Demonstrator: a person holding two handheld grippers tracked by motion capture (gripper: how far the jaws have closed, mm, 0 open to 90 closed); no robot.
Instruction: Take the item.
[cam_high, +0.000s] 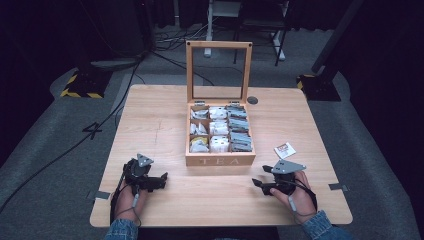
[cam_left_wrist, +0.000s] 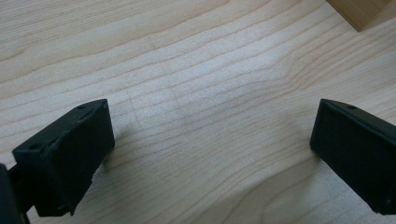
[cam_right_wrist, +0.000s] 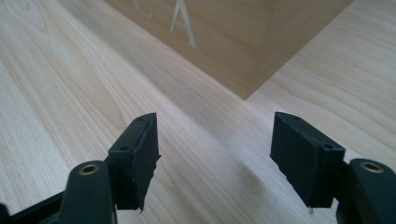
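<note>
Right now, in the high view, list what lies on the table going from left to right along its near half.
left gripper → wooden tea box → right gripper → loose tea packet

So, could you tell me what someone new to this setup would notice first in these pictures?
The eye goes first to the wooden tea box at the table's centre, its glass lid standing upright and its compartments full of tea bags. Next come the two black grippers resting near the front edge, the left gripper and right gripper, both open and empty. A single loose tea packet lies right of the box.
</note>
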